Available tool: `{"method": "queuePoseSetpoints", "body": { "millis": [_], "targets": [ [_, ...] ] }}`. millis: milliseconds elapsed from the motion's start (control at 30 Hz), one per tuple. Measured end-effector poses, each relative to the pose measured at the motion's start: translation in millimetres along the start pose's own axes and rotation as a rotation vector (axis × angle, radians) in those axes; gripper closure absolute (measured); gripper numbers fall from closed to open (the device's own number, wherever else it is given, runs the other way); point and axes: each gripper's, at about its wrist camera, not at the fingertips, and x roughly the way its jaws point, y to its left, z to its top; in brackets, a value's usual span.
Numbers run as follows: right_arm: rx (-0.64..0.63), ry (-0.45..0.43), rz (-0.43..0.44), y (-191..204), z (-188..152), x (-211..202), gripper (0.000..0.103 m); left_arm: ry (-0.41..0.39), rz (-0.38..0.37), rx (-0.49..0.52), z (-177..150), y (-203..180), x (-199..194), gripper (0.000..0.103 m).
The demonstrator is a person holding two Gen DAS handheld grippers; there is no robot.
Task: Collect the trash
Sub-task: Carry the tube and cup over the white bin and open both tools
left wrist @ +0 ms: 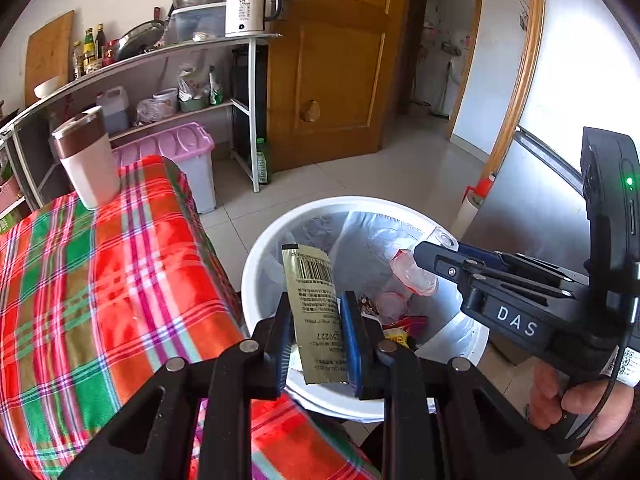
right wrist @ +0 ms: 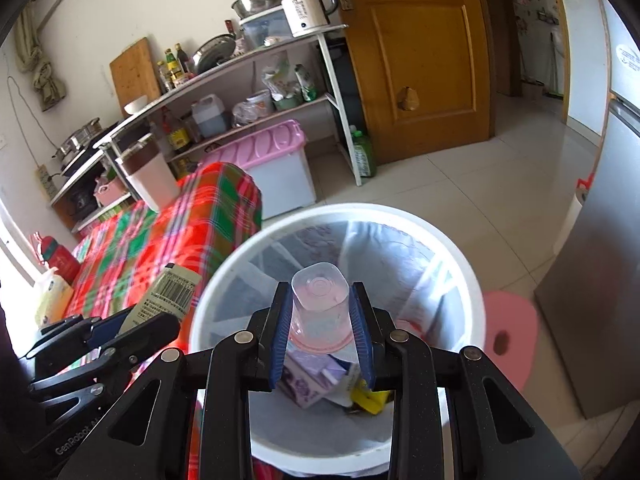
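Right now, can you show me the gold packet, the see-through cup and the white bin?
gold packet (left wrist: 316,304), left wrist view, its printed middle.
see-through cup (right wrist: 318,304), right wrist view, its side.
white bin (right wrist: 460,236), right wrist view, its rim.

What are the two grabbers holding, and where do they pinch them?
The left gripper pinches a gold packet across its lower half. The right gripper squeezes a clear plastic cup by its sides, near the rim. Both hang over the white bin.

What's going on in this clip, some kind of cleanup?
A person with a gripper in each hand is clearing trash into a lined white bin beside a plaid-covered table. The left gripper is shut on a gold sachet, the right gripper on a clear plastic cup. Both items are over the bin, not yet dropped. Wrappers already lie inside.
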Motion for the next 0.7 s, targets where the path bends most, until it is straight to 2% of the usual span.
{"method": "queuePoseSetpoints", "body": {
  "millis": [233, 533, 633, 700],
  "targets": [
    [-0.002, 0.052, -0.053, -18.3, -5.3, 19.1, 0.073, 0.046, -0.012, 0.015, 0.4, -11.2, 23.2, 0.079],
    [0.002, 0.095, -0.074, -26.9, -8.7, 33.4, 0.072, 0.072, 0.009, 0.0, -2.6, -11.2, 35.0, 0.078],
    [0.003, 0.094, -0.064, -26.7, -9.0, 33.3, 0.072, 0.059, 0.018, 0.009, -2.0, -12.1, 32.2, 0.066],
    [0.003, 0.092, -0.067, -26.0, -9.8, 31.3, 0.066, 0.057, 0.014, 0.003, -1.8, -11.4, 30.7, 0.062]
  ]
}}
